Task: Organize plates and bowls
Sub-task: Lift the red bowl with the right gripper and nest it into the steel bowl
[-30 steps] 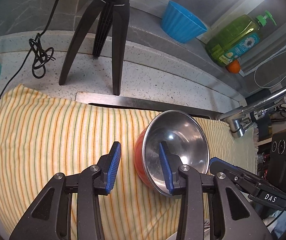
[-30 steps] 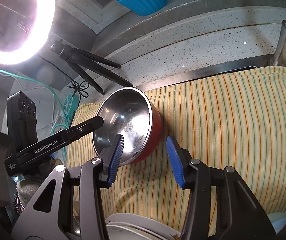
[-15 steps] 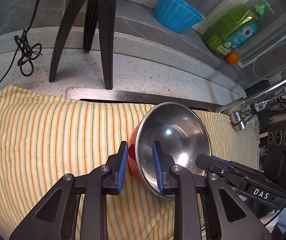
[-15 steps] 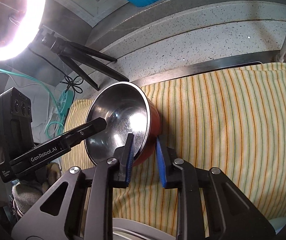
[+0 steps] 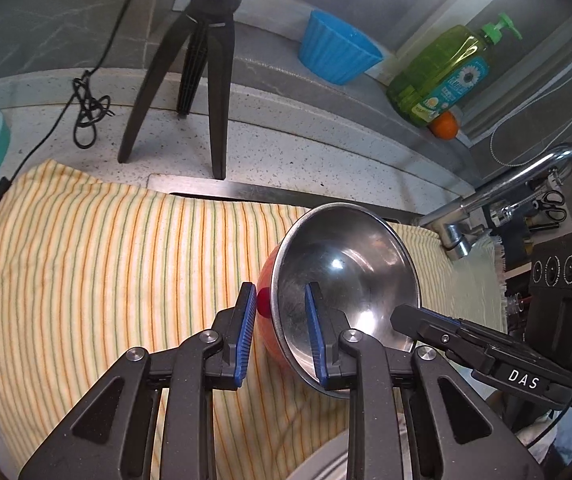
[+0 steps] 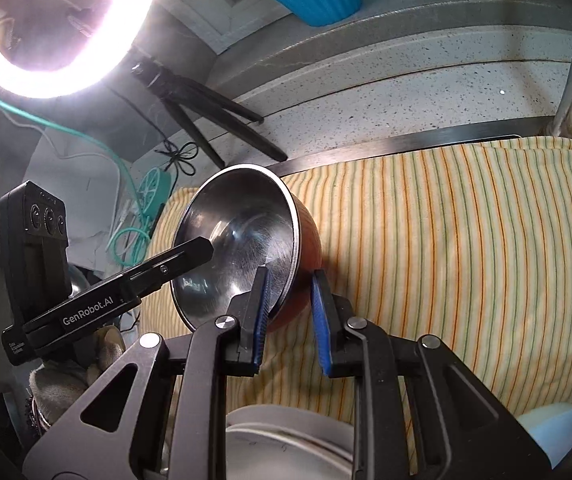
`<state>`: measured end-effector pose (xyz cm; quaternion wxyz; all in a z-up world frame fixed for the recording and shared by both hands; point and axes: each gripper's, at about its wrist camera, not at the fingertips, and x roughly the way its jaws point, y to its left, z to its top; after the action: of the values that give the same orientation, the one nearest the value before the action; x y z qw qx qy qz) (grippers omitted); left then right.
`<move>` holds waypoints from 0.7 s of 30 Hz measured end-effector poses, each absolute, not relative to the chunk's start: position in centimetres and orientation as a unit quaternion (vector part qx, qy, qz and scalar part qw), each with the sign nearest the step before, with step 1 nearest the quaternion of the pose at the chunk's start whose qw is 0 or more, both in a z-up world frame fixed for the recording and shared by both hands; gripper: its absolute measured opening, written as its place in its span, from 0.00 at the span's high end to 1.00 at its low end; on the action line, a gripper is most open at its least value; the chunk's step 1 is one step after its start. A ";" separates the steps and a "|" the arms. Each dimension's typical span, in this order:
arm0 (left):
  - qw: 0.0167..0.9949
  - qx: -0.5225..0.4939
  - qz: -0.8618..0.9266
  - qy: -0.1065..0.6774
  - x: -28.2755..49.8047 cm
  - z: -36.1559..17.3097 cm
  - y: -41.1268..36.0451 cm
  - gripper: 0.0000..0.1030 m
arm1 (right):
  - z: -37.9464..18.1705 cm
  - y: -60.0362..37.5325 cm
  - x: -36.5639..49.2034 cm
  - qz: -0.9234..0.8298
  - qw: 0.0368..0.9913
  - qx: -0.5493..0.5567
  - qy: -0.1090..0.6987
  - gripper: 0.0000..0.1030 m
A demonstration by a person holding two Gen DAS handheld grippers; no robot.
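Both left tongs (image 5: 279, 328), opposite arm lettered "DAS", and right tongs (image 6: 290, 314), facing "GenRobot.AI", clamp the steel bowl (image 5: 350, 276)

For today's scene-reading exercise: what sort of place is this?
Most likely a home kitchen sink area: a chrome faucet over a speckled countertop, and a green dish-soap bottle on the ledge.

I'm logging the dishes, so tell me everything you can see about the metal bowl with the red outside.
The bowl is round, with a shiny, scuffed steel inside and a glossy red-orange outside. It is empty and tilted over the striped cloth. The left gripper and the right gripper each pinch its rim, one pad inside, one outside, on opposite sides.
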<state>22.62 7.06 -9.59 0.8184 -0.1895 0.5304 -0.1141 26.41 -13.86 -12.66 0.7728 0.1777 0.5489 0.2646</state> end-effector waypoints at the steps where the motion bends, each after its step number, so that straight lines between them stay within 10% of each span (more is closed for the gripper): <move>1: 0.821 -0.191 -0.113 0.526 22.1 -9.2 7.1 0.78 | -12.3 -13.8 26.0 0.270 0.773 0.175 0.547 0.79; 21: 0.859 -0.227 -0.050 0.457 9.0 -4.4 10.0 0.78 | -7.9 -10.0 16.4 0.367 0.757 0.116 0.528 0.79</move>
<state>9.02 9.99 -4.39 0.8587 -0.2266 0.4570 -0.0501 16.38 -9.99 -7.87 0.7572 0.1164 0.5280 0.3666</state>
